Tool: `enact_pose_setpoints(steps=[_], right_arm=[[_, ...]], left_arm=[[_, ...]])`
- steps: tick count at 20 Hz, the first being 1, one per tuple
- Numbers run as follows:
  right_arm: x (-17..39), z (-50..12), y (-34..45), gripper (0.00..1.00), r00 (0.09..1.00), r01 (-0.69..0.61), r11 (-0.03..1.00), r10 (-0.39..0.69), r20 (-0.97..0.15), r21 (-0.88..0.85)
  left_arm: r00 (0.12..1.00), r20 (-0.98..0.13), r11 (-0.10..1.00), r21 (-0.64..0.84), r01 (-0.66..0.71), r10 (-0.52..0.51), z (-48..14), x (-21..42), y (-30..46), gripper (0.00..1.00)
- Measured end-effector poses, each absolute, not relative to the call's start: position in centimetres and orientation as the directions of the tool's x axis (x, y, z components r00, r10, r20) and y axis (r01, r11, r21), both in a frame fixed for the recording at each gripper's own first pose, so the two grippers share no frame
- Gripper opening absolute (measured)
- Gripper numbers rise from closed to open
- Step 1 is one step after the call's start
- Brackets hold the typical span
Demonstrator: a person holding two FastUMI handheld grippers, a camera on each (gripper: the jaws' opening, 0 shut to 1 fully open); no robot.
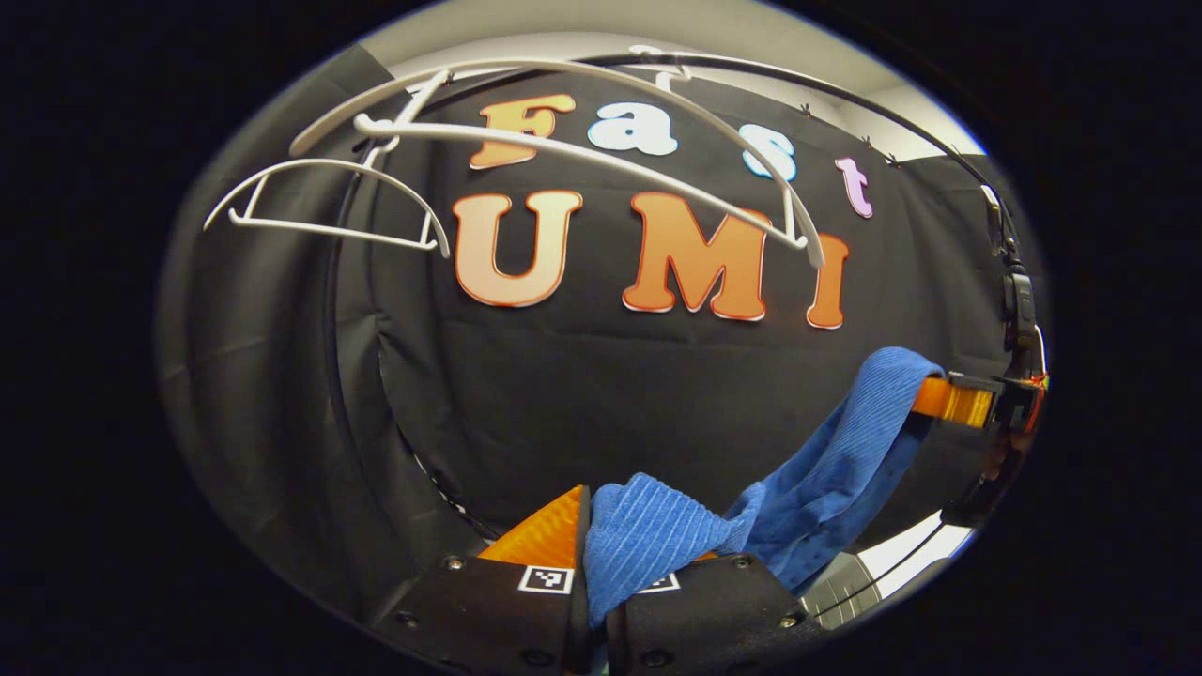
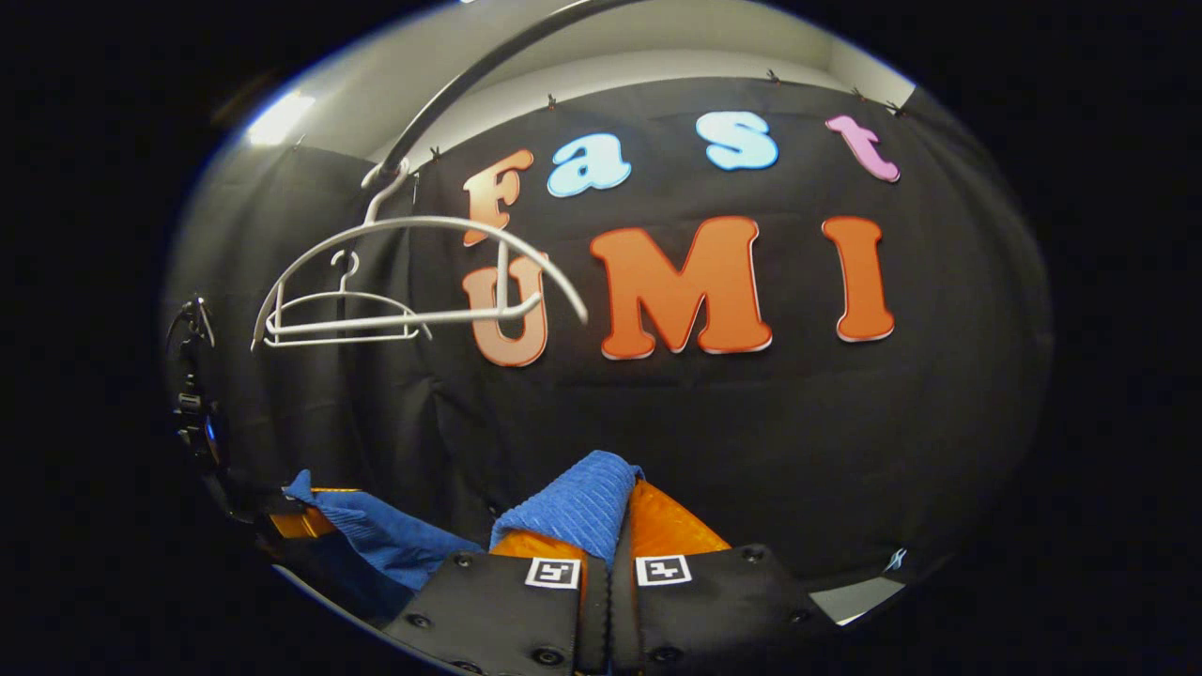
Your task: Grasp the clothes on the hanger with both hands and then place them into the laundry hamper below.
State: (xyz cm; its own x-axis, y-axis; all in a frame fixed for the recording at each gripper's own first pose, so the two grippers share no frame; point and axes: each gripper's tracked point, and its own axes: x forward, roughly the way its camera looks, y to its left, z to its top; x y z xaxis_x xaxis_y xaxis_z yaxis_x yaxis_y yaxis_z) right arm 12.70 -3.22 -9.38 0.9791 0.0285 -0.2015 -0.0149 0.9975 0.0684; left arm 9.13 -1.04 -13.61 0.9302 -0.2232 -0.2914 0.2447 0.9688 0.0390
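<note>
Black cloth wall (image 1: 601, 394) hangs all round the booth, with a pale ceiling strip above it. A dark curved rail (image 2: 470, 80) arcs overhead in my right gripper view. From it hang two white hangers, both bare: the larger hanger (image 2: 413, 225) in front, the smaller hanger (image 2: 343, 314) behind and below it. In my left gripper view the same two sit up and to the left, large one (image 1: 582, 150) sweeping across the wall, small one (image 1: 329, 202) off at the side.

The blue cloth (image 1: 826, 460) (ribbed, towel-like) is off the hangers and strung between my two grippers, sagging a little in the middle. Left gripper (image 1: 615, 554): fingers drawn nearly together, a bunched end of the cloth pinched between them and bulging up over the tips. Far right in that same view, my right gripper (image 1: 948, 399) carries the other end, cloth draped over its fingertip.

Right gripper (image 2: 606, 535), own view: fingers close together, clamped on a fold of the blue cloth (image 2: 573, 507) that rises between them. Low left there, the left gripper (image 2: 300, 521) shows with the rest of the cloth trailing toward it.
</note>
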Motion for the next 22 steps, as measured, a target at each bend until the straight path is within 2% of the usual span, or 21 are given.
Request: enact_pose_setpoints(steps=[5,8,11,13,16,18,22], right_arm=[[10.8,-18.6,1.1,0.09,0.916,-0.038,0.989,0.093,-0.39,0.145],[8.6,-25.1,2.6,0.09,0.841,-0.022,0.987,0.103,-0.531,0.157],[6.3,-31.5,3.6,0.09,0.734,0.064,0.973,0.104,-0.671,0.221],[5.8,-34.4,3.8,0.09,0.689,0.111,0.968,0.088,-0.719,0.224],[4.6,-37.4,4.1,0.09,0.628,0.137,0.964,0.093,-0.773,0.227],[4.1,-37.8,4.3,0.09,0.595,0.14,0.966,0.095,-0.798,0.219],[3.7,-38.7,4.2,0.1,0.557,0.157,0.968,0.075,-0.827,0.194]], left_arm=[[0.816,-0.526,0.965,-0.033,0.261,-0.239,-23.7,7.6,-2.8,0.08],[0.714,-0.652,0.963,-0.103,0.248,-0.254,-28.5,5.7,-3.6,0.07],[0.569,-0.78,0.965,-0.206,0.161,-0.261,-34.0,3.4,-4.5,0.07],[0.526,-0.816,0.971,-0.209,0.119,-0.24,-36.6,2.9,-4.7,0.11],[0.489,-0.848,0.979,-0.171,0.114,-0.206,-38.0,2.4,-5.0,0.11],[0.479,-0.862,0.985,-0.132,0.107,-0.167,-38.5,2.0,-4.4,0.11],[0.464,-0.872,0.988,-0.143,0.064,-0.156,-38.4,1.6,-4.4,0.12]])
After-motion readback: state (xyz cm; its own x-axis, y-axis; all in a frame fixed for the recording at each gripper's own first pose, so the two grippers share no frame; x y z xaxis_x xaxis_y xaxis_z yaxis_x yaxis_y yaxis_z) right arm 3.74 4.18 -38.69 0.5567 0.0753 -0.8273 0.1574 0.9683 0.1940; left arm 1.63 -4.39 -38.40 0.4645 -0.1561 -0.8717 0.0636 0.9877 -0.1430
